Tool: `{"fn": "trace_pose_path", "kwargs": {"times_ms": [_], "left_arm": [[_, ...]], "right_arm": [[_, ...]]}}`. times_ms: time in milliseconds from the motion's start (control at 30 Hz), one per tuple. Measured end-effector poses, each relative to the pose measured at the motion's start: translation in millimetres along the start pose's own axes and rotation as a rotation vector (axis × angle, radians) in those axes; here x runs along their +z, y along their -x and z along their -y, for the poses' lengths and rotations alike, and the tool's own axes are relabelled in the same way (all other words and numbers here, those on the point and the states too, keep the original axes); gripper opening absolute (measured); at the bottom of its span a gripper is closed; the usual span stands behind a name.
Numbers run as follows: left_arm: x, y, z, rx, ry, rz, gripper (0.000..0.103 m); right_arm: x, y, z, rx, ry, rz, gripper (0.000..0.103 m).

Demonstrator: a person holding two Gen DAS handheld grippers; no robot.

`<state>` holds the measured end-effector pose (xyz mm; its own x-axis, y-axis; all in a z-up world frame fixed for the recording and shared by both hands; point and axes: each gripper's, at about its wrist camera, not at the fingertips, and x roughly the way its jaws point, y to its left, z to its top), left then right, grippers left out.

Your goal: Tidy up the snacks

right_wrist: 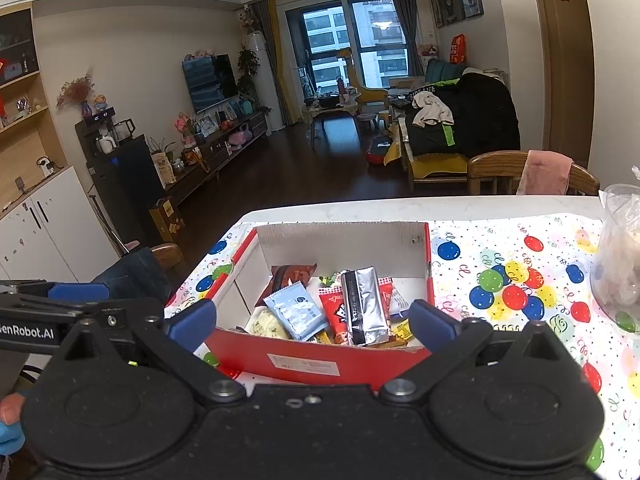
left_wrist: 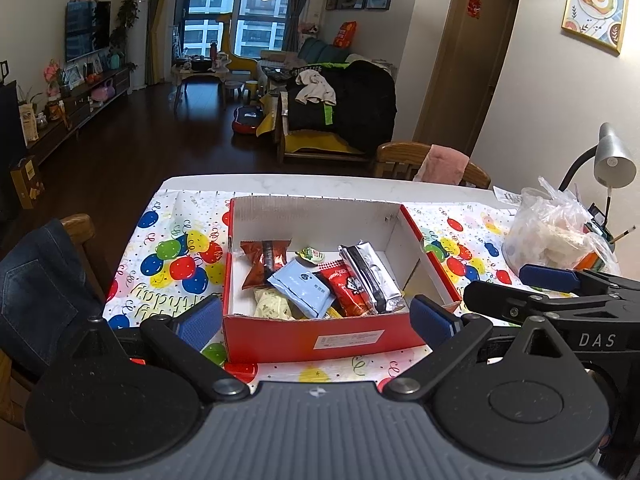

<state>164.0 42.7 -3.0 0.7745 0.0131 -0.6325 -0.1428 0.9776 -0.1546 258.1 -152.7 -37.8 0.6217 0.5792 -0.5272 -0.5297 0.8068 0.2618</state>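
While both grippers are held back from the near wall of the red box (left_wrist: 304,338), no snack is gripped by either. The left gripper (left_wrist: 316,316) is spread wide, its blue pads (left_wrist: 200,320) standing outside the box's near corners with nothing between them; the right gripper (right_wrist: 312,322) is likewise released and unloaded, the box's near wall lying ahead of its fingers. The right tool is also seen in the left wrist view, just to the right of the left one.

The snacks are found gathered inside the box, ahead of and below both tools: a silver packet (left_wrist: 370,276) lying over a red packet (left_wrist: 346,290), a pale blue sachet (left_wrist: 302,286) beside them, a brown packet (left_wrist: 264,260) farther in, and a cream wrapper (left_wrist: 272,306) against the near wall. No loose snack is seen on the cloth, so the task is judged largely complete, or a tidying of the contents is in hand.

Should a packet be straightened, the topmost silver packet is best taken first, across its narrow width, with the fingers lowered clear of the cardboard rim. Foil is judged slippery and easily crushed.

A balloon-patterned cloth (right_wrist: 520,280) is laid over a white table (right_wrist: 400,206). A clear plastic bag (left_wrist: 548,232) and a desk lamp (left_wrist: 614,160) stand to the right. Beyond, wooden chairs, a dark floor and a living room with a large window are observed.
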Motion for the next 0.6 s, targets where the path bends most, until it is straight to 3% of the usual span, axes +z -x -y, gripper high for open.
{"fn": "trace_pose_path", "kwargs": {"times_ms": [600], "left_arm": [[-11.2,17.9,-14.2,-0.030,-0.021,0.000,0.101]], "right_arm": [[-8.9,8.8,-7.5,-0.034,-0.014,0.003,0.103]]}}
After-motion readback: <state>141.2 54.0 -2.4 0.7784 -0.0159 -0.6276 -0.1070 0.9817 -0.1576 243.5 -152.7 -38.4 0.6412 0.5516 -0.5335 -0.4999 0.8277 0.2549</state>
